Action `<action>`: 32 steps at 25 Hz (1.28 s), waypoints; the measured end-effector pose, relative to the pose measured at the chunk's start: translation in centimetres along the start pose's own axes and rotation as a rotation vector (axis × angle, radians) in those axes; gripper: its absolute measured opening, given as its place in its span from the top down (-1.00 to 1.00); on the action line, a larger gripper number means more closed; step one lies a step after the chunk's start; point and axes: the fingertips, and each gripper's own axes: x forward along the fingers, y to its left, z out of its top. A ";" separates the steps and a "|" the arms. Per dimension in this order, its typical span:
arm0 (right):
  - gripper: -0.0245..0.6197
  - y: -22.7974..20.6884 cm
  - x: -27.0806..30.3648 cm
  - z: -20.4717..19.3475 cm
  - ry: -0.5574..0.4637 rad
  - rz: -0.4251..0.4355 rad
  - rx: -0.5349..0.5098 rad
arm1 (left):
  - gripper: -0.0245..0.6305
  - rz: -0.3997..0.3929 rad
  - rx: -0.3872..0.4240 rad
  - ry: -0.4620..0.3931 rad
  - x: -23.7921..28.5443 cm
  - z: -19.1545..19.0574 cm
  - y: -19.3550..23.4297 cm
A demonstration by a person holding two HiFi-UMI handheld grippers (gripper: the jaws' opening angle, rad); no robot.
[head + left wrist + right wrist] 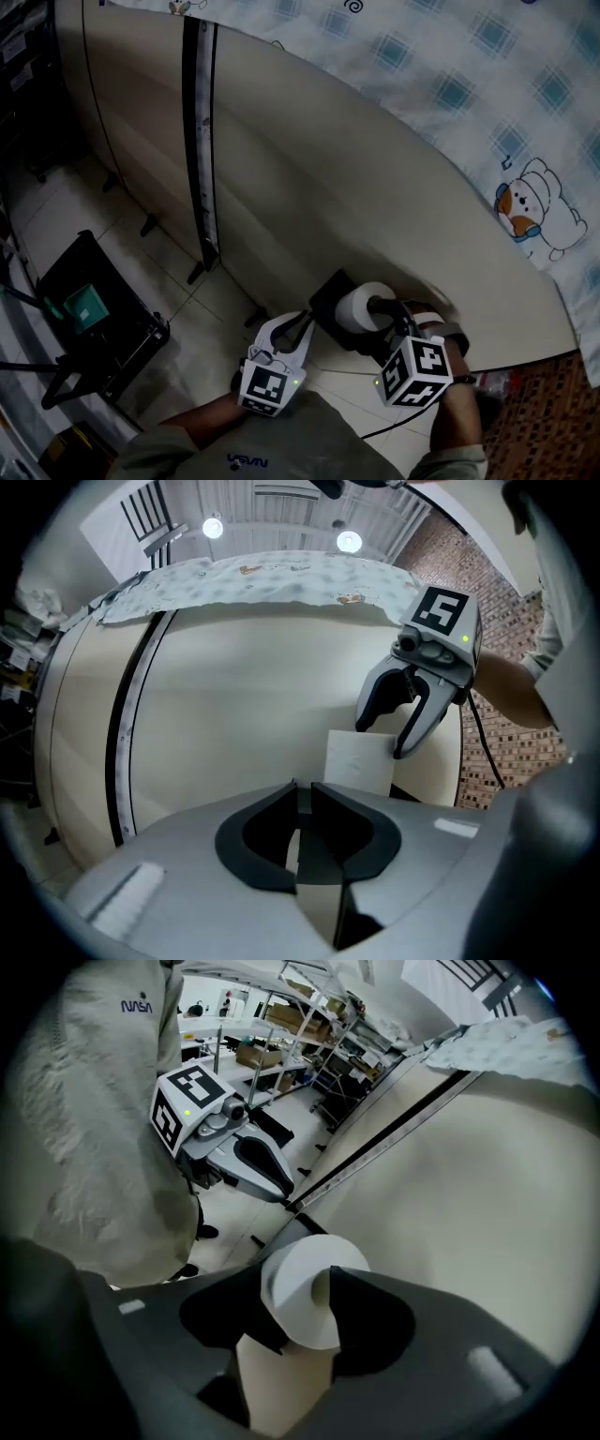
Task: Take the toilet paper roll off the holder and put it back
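Right claw (302,1309): released, jaws spread wide, toilet paper roll (295,1283) between them, one jaw tip at the roll's core end. Roll sits low centre in head view, against the black holder (330,292) on the beige panel (309,169). Left claw (304,791): clenched, tips almost meeting, nothing between; it points at the roll from just beside it. Writing: "NASA" on the person's grey top (141,1004), upper left of right gripper view; black-and-white square markers on both cubes, no other text legible. Around: checked blue-and-white sheet (450,84) over the panel top, with a cartoon bear print (534,211) at right. Black trolley (94,319) lower left holds a teal item (86,305). Pale tiled floor (141,244); brick-pattern flooring (534,412) lower right. Room: stocked shelving (319,1026), two round ceiling lights (214,527).
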 end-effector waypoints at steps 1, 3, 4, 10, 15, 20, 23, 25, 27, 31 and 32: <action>0.22 0.1 0.1 -0.1 0.014 0.008 0.011 | 0.76 -0.007 -0.004 0.001 0.0 -0.1 0.2; 0.21 0.2 0.4 -0.3 0.036 0.023 0.033 | 0.76 -0.024 -0.007 0.006 -0.1 -0.2 0.4; 0.21 0.3 0.7 -0.4 0.045 0.032 0.041 | 0.76 -0.033 -0.007 0.009 -0.1 -0.2 0.4; 0.29 0.4 2.5 -0.4 0.071 0.027 0.046 | 0.76 -0.070 0.009 0.019 0.5 -0.8 0.3; 0.32 -0.1 1.3 -0.6 -0.018 -0.033 0.071 | 0.77 -0.042 0.035 -0.003 0.6 0.6 -0.4; 0.32 -1.6 -2.7 -1.2 -0.277 -0.183 0.296 | 0.79 -0.002 0.056 -0.003 0.7 0.7 -1.2; 0.32 -1.5 -4.8 -1.5 -0.516 -0.230 0.505 | 0.83 0.044 0.062 -0.003 0.6 0.5 -1.3; 0.33 -1.1 -6.1 -2.3 -0.664 -0.249 0.668 | 0.86 0.059 0.071 0.001 0.4 0.5 -1.9; 0.33 -0.3 -7.2 -3.8 -0.779 -0.267 0.818 | 0.89 0.066 0.080 0.001 0.3 0.7 -2.5; 0.33 2.0 -7.8 -7.5 -0.937 -0.268 1.072 | 0.90 0.088 0.080 -0.006 0.1 0.8 -3.2; 0.33 2.6 -7.7 -8.3 -0.964 -0.262 1.130 | 0.90 0.093 0.077 -0.007 0.1 0.8 -3.3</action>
